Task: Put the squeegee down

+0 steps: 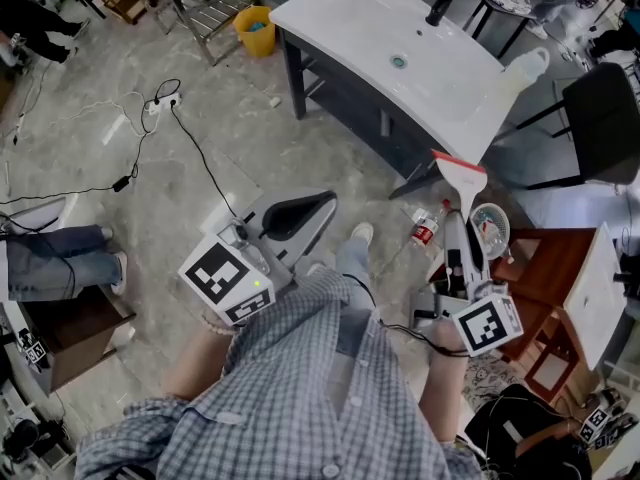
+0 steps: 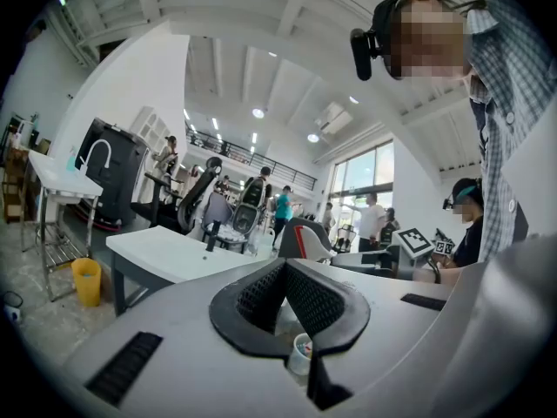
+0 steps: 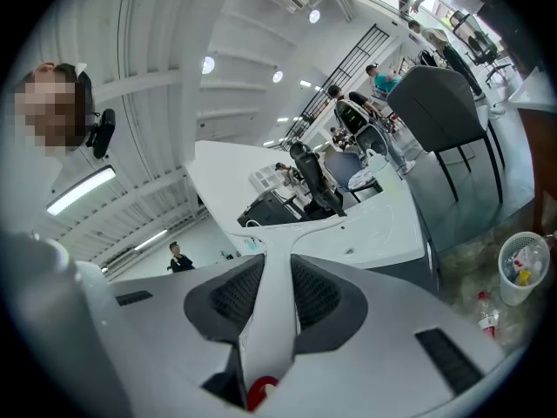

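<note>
**Item:** white plastic squeegee with a flat handle and a red-edged blade head (image 1: 460,176). It is held off the ground at 1 o'clock from my chest in the head view, with the head pointing away from me. In the right gripper view the handle (image 3: 265,338) runs straight out between the pads.

**Holder:** my right gripper (image 1: 458,243), pinching the squeegee's handle. Both ribbed black pads (image 3: 318,290) bear on its flat sides, and the head stands clear beyond the fingertips.

**Spare tool:** my left gripper (image 1: 325,203), at 12 o'clock. Its tips are pressed together (image 2: 283,268) and it carries nothing.

**Surroundings, read from the blade head:**
- a long white countertop with a drain and black tap (image 1: 380,38), at 11 o'clock
- a clear plastic bottle with a red label (image 1: 425,230), on the floor at 7 o'clock
- a small round white bin (image 1: 490,228), at 5 o'clock
- a brown wooden side table (image 1: 545,258), at 4 o'clock

**Handling, my estimate:**
- It looks light and stiff, with only the blade's edge likely to be soft.
- The handle looks smooth, so it could swivel in the pads, and the wide head adds leverage at the far end.
- The hold is best kept on the flat faces of the handle, close to where it widens.
- It is not fragile, but it should be laid flat so that it cannot roll or slide off an edge
</note>
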Tool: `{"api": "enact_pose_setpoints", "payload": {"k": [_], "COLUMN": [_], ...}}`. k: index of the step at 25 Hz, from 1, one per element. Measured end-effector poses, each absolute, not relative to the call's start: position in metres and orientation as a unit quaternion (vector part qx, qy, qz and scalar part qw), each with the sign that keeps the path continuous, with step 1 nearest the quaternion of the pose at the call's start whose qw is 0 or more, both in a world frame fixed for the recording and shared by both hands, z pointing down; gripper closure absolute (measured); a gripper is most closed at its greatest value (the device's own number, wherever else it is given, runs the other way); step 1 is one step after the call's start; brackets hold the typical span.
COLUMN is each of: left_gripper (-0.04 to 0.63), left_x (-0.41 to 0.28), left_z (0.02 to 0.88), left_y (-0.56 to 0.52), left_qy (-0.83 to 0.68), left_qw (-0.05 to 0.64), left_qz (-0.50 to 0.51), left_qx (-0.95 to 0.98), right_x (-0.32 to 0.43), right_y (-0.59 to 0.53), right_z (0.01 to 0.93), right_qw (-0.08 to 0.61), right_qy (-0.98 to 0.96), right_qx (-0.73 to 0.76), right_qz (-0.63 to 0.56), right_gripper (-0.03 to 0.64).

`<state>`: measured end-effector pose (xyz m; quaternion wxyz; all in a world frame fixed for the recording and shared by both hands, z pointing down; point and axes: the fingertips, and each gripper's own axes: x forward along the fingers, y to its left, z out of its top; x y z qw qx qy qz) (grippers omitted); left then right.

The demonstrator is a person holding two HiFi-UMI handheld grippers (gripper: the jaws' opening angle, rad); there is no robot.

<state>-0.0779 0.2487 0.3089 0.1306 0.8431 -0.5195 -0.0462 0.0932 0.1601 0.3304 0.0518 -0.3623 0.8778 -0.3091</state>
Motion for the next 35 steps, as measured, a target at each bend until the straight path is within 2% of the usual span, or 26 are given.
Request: {"api": "enact_pose_setpoints", "payload": {"k": [24, 35], "left_gripper": [0.589, 0.589], "left_x": [-0.085, -0.063], "left_z": [0.301, 0.302], "left_y": [0.128, 0.053], "left_qy": [-0.565, -0.566], "left_qw": [0.121, 0.128], "left_qz": [-0.041, -0.036], "left_qx": [0.815, 0.814], "right_x": [0.067, 0.086], "right_y": [0.018, -0.055], "right_z": [0.334, 0.334], "right_qw": [0.037, 0.033], "right_qy": [0.895, 0.895], "right_qx": [-0.306, -0.3], "right_qz": [-0.323, -0.328], "right_gripper": [0.525, 0.525]}}
